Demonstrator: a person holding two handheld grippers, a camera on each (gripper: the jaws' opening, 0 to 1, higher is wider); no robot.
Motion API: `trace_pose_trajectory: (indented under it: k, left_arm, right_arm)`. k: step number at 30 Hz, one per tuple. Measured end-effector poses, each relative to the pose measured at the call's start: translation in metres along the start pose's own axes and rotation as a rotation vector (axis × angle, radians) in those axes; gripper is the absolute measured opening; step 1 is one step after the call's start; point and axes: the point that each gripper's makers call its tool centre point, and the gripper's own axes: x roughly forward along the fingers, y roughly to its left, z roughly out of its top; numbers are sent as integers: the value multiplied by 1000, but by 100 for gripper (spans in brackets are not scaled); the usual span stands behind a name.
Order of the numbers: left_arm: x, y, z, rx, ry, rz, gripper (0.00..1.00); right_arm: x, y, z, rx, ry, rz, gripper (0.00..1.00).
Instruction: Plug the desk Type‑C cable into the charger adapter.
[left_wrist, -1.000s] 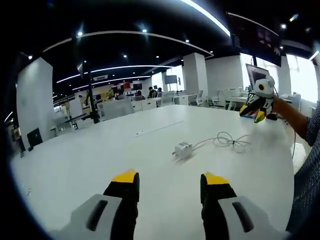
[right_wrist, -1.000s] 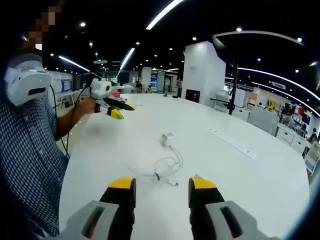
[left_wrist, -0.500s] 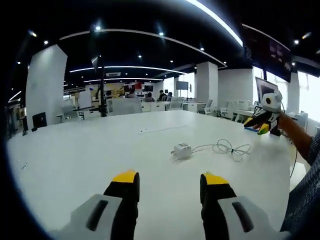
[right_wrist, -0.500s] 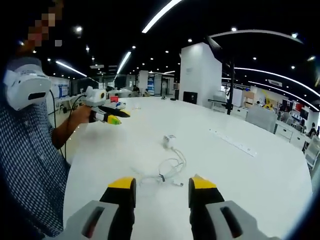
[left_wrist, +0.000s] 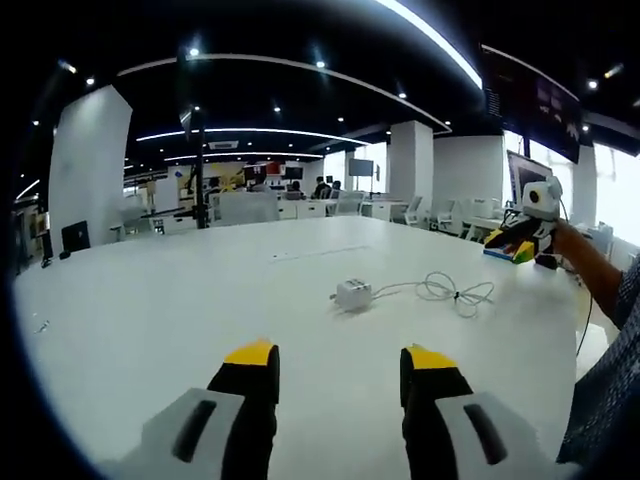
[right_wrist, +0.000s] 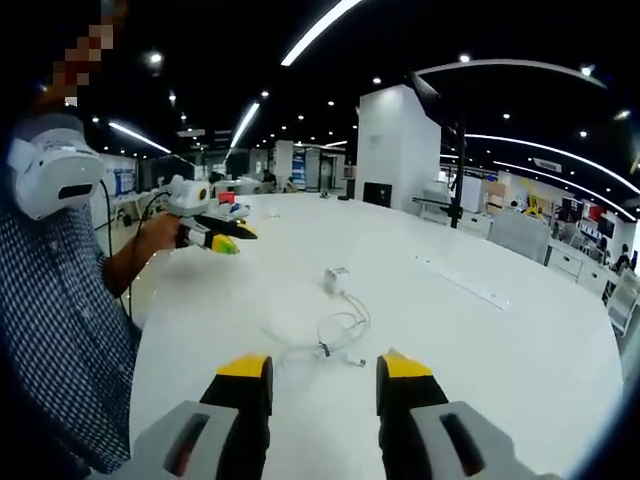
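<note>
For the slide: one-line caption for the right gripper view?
Open right gripper above white table, coiled Type-C cable and charger adapter ahead, unplugged.

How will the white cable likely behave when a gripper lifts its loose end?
The cable lies in slack loops, so it is probably floppy and will trail. Being thin, it may slip between jaws. Its far end reaches the small charger, which might get dragged along.
</note>
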Motion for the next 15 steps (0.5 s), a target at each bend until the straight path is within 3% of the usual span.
trace_pose_trajectory:
  k: [15]
  left_arm:
    - [-2,2,2,11,-10,17,48]
  right_arm:
    - [2,11,-8,16,-13,-43,43]
